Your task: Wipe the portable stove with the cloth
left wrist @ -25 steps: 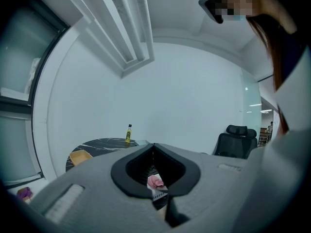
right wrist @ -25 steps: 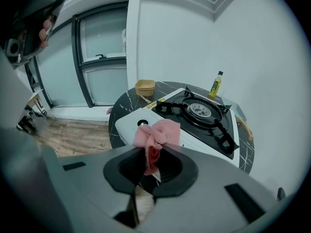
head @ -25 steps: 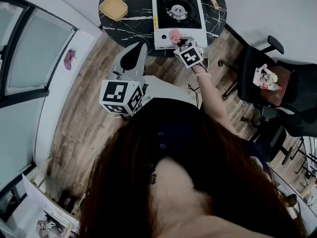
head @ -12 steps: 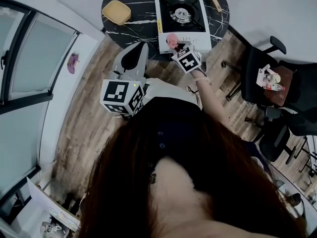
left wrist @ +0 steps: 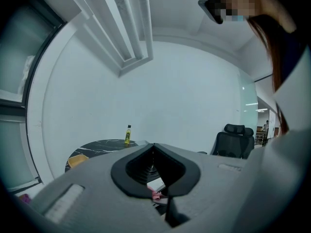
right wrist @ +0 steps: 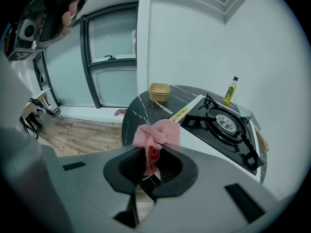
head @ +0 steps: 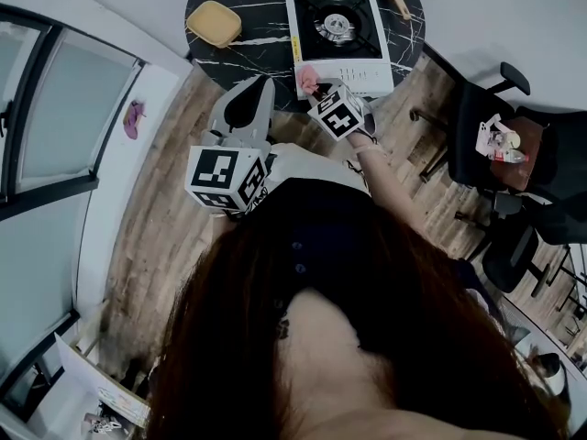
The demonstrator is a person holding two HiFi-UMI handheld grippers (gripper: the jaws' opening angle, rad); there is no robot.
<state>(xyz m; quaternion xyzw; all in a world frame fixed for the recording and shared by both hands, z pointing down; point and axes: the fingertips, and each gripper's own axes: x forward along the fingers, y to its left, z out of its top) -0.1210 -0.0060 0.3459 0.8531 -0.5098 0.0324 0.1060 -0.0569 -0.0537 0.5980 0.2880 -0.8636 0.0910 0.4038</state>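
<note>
Fingers on the right gripper (right wrist: 154, 150) are pinching the bunched pink cloth (right wrist: 158, 131), holding it right at the front left corner of the white portable stove (right wrist: 219, 126) on the dark marble table (head: 246, 0). Can't really tell if it's touching the stove. Left gripper (left wrist: 153, 147) is hanging just off the table edge, fingers pressed together, gripping nothing.

Long reddish-brown hair (head: 367, 337), dark buttoned top (head: 321, 223). Left gripper (head: 258, 86) & right gripper (head: 315, 89): grey shells, blk pads (right wrist: 115, 172), white marker cubes (head: 225, 180).
</note>
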